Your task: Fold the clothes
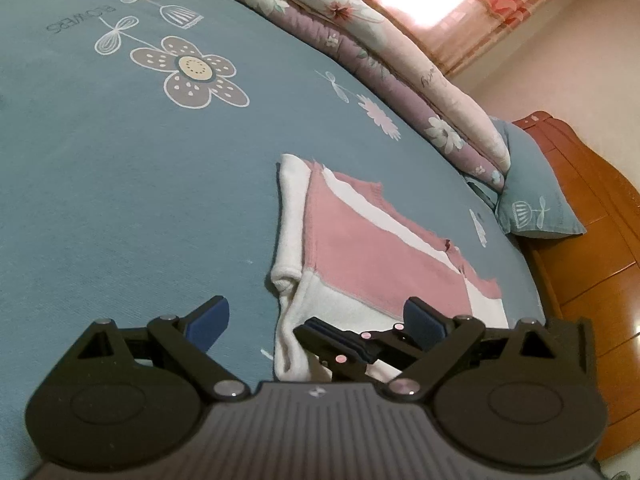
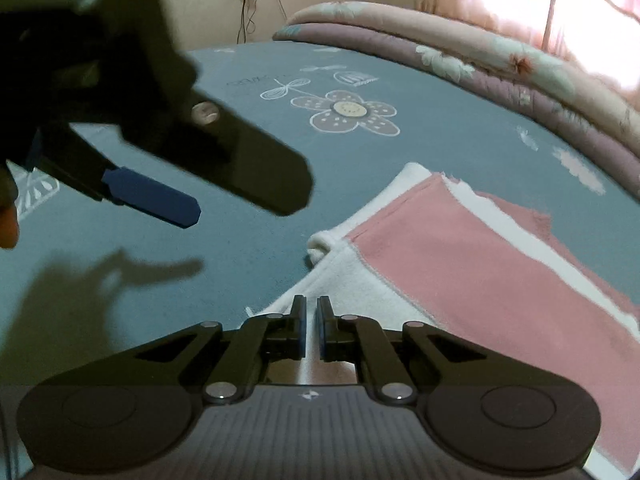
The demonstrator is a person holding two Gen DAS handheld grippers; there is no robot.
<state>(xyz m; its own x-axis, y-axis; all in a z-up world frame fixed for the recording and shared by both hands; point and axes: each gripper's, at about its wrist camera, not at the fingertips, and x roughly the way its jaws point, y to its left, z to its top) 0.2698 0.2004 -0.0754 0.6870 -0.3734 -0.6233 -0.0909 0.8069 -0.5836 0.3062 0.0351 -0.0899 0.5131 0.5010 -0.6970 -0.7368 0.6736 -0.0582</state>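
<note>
- Pink/white garment [image 1: 360,248] lies partly folded on bed sheet [image 1: 120,200], layers stacked (cuff at 9 o'clock).
- L gripper [image 1: 316,320] jaws wide apart, empty.
- R gripper [image 2: 312,320] nearly closed, pinching garment's near edge, I think; further folds look left.

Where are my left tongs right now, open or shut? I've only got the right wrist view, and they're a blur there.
Observer: The left tongs are wide open, gripping nothing, held above the bed and pointed at the pink-and-white garment.
Operator: Okay. Anything past the garment on the right side?
Observer: Yes, a blue pillow lies there, up against a wooden headboard.
</note>
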